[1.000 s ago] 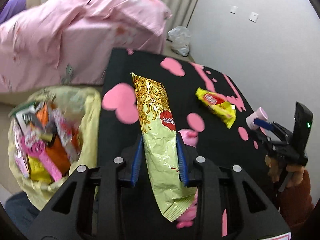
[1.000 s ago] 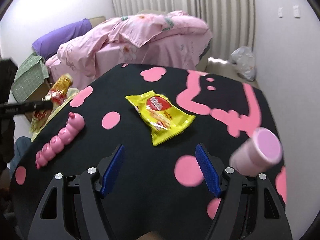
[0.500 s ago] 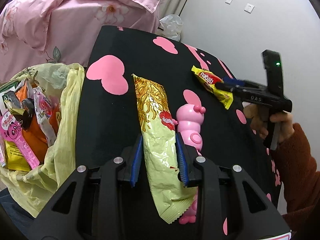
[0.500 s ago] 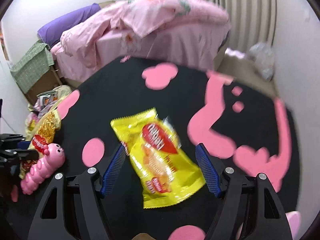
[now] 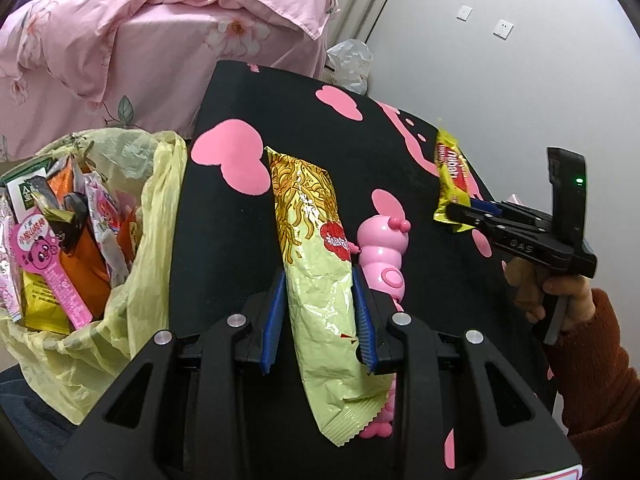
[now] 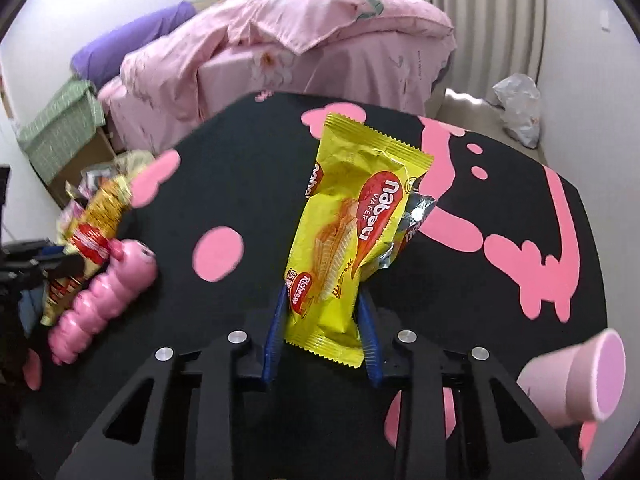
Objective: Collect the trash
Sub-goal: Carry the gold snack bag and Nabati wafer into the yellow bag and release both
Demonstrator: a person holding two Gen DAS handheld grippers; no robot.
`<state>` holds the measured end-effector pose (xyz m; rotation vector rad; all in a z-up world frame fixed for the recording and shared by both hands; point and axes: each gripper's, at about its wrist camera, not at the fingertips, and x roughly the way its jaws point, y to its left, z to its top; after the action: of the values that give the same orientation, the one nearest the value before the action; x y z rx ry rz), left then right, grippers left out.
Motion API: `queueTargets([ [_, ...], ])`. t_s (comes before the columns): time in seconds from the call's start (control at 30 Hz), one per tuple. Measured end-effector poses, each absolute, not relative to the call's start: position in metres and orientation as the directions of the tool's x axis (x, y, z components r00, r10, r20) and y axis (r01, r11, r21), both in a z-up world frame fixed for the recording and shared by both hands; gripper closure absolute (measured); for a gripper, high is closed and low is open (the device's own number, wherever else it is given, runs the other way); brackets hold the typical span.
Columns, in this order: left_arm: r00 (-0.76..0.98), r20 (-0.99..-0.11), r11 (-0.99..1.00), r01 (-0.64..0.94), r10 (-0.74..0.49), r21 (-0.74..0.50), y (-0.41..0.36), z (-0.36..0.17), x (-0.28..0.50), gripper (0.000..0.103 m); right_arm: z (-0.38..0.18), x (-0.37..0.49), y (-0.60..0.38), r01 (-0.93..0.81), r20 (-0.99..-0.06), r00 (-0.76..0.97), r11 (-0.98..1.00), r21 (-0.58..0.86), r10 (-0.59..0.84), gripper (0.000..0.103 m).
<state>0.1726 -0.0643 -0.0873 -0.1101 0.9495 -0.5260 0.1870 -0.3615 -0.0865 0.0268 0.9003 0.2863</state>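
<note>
My left gripper [image 5: 318, 304] is shut on a long pale green noodle snack packet [image 5: 316, 264], held above the black table with pink spots [image 5: 240, 216]. My right gripper [image 6: 322, 320] is shut on a yellow wafer wrapper [image 6: 352, 232], lifted off the table. In the left wrist view the right gripper [image 5: 466, 210] shows at the right with the wafer wrapper [image 5: 450, 172] in it. A yellow trash bag [image 5: 156, 240] full of wrappers hangs at the table's left edge. The noodle packet also shows in the right wrist view [image 6: 96, 220].
A pink caterpillar toy [image 5: 384, 256] lies on the table beside the noodle packet; it also shows in the right wrist view [image 6: 104, 296]. A pink cup [image 6: 576, 380] lies at the right front. A bed with pink bedding [image 6: 304, 40] stands behind the table.
My right gripper reached the wafer wrapper, shut on it and lifted it off the table. My left gripper kept hold of the noodle packet and shifted slightly.
</note>
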Motion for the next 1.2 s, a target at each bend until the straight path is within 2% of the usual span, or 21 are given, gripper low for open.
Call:
queueTargets([
  [0.2,0.509,-0.727,0.878,0.382,-0.461,-0.289,-0.060,-0.073,0.167,0.074,-0.055,0.164,-0.353,-0.244,-0.734,0.624,0.959,0.143,0.269,0.072],
  [0.33,0.537,-0.706,0.878,0.386,-0.463,-0.282,-0.054,-0.062,0.161,0.074,-0.030,0.150,-0.332,-0.295,-0.711,0.649,0.951,0.094,0.272,0.072],
  [0.57,0.587,-0.669,0.888,0.355,-0.456,-0.293,-0.026,-0.048,0.157,0.074,-0.011,0.149,-0.298,-0.354,-0.701,0.650,0.933,0.062,0.294,0.072],
  [0.83,0.686,-0.632,0.929,0.202,-0.360,-0.310,0.053,-0.042,0.159,0.074,0.002,0.160,-0.238,-0.456,-0.710,0.605,0.888,0.061,0.359,0.072],
  [1.0,0.755,-0.611,0.950,0.053,-0.239,-0.307,0.114,-0.041,0.162,0.074,0.002,0.178,-0.190,-0.525,-0.722,0.549,0.846,0.092,0.420,0.072],
  [1.2,0.735,-0.629,0.933,0.015,-0.254,-0.359,0.144,-0.059,0.174,0.074,-0.014,0.208,-0.119,-0.629,-0.763,0.422,0.764,0.143,0.490,0.072],
])
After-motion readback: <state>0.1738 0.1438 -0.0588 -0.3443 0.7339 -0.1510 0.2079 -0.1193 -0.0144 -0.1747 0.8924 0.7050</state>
